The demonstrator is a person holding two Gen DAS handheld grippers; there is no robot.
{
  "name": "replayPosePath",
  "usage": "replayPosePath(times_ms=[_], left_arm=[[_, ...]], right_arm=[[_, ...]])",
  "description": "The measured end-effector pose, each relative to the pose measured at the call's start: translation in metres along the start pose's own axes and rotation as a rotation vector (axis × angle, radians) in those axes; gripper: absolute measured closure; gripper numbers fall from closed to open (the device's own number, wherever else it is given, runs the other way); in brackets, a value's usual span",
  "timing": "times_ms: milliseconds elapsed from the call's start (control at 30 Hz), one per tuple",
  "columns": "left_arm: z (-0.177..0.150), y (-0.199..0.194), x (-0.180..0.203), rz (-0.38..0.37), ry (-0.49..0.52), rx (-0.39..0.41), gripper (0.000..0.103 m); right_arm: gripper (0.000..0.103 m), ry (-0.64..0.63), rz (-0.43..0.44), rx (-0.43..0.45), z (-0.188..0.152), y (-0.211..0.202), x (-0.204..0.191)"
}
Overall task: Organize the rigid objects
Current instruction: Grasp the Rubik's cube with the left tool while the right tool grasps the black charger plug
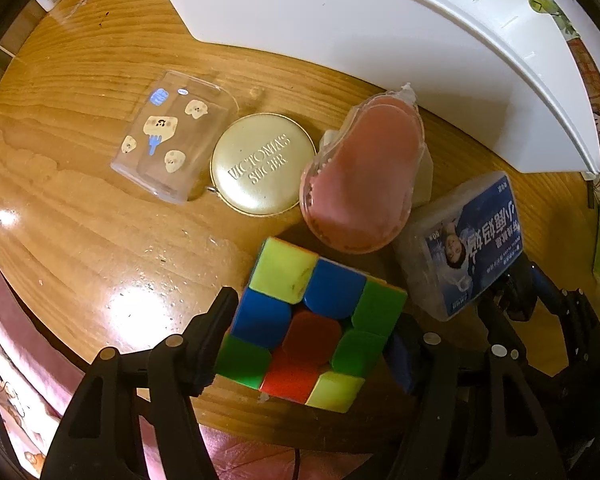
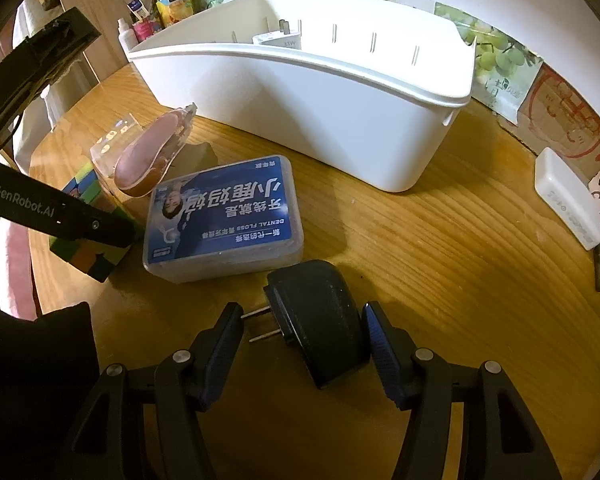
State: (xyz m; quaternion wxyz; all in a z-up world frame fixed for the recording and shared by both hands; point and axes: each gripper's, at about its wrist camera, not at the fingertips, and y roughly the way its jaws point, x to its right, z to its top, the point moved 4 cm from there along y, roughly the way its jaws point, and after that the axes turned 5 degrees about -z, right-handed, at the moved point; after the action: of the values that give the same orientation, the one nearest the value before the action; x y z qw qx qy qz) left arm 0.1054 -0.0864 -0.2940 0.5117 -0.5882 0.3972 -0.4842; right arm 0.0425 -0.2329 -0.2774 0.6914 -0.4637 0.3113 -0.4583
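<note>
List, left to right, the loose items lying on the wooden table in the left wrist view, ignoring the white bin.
Clear sticker-covered case → round gold tin → pink item in clear packaging → dental floss box. The puzzle cube is left out: it sits nearer, overlapping the order.

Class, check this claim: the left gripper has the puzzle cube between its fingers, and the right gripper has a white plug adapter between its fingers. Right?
Not quite. The plug adapter between the right gripper fingers is black, as the right wrist view shows. The left gripper does have the puzzle cube.
</note>
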Motion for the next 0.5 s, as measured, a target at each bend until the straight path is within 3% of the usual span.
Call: replayPosePath(times_ms=[500], left_arm=[[-0.033, -0.027, -0.008, 0.001, 0.035, 0.063, 0.034]], right_arm=[[0.042, -0.019, -0.016, 0.04, -0.009, -0.02, -0.006]])
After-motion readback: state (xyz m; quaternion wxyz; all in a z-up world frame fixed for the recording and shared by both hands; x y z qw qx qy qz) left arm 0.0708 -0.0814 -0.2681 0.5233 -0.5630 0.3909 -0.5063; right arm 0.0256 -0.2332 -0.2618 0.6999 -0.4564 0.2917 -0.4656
